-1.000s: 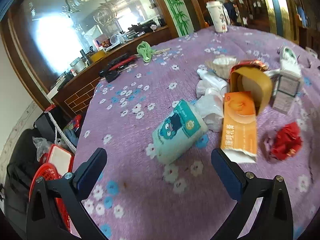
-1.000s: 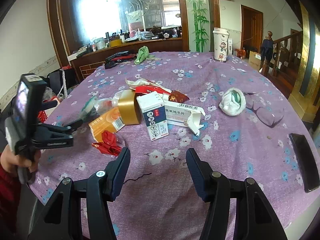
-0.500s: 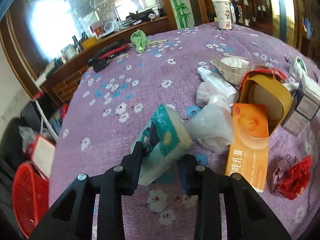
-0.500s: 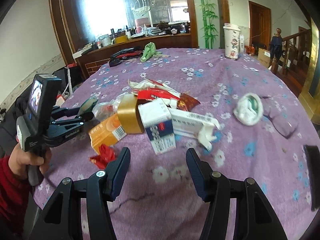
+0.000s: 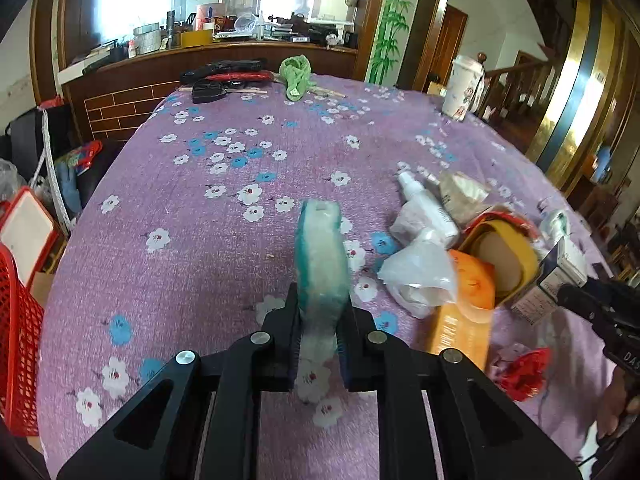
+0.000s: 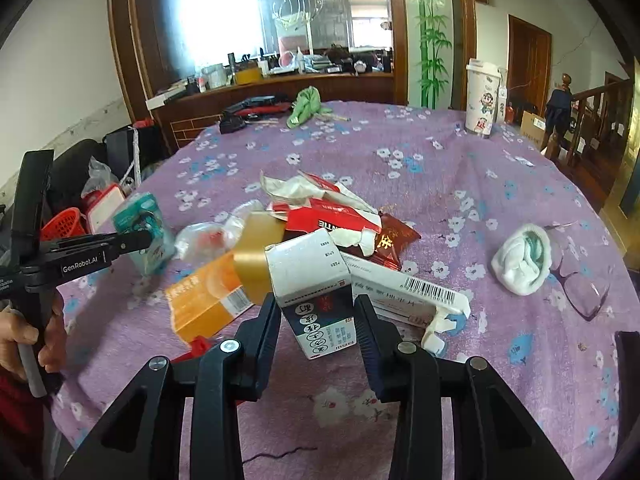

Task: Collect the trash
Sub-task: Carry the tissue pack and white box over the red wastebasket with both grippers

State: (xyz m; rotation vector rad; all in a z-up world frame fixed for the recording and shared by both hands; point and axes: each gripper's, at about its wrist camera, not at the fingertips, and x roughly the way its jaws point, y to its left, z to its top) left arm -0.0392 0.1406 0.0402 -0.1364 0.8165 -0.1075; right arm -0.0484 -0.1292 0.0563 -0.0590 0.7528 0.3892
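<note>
Since a second ago the left tongs (image 5: 318,340) have gone from spread wide in front of the teal tissue pack (image 5: 321,264) to clamped on its lower end, and the pack now stands on edge, lifted off the purple flowered cloth of the counter (image 5: 192,240). The right tongs (image 6: 316,320) have pushed in on the white medicine carton (image 6: 316,284) and now straddle it.

At far left the red basket (image 5: 20,320) sits below the counter edge, probably where the trash goes. Next comes the held pack, then the heap still lying on the cloth: a crumpled clear bag (image 5: 420,276), the orange box (image 5: 466,312), the gold tape roll (image 5: 504,260), the red wrapper (image 5: 524,368). On the right, the carton stands tilted between the right tongs' jaws; they sit narrow, close to its sides, but I cannot tell whether they press it.

Risks, as I judge them: the pack is soft and gripped low, so a quick swing toward the basket could let it sag or slide out. The carton leans against the tape roll and the long white box (image 6: 404,288), so closing off-centre may tip it away or drag its neighbours along.
</note>
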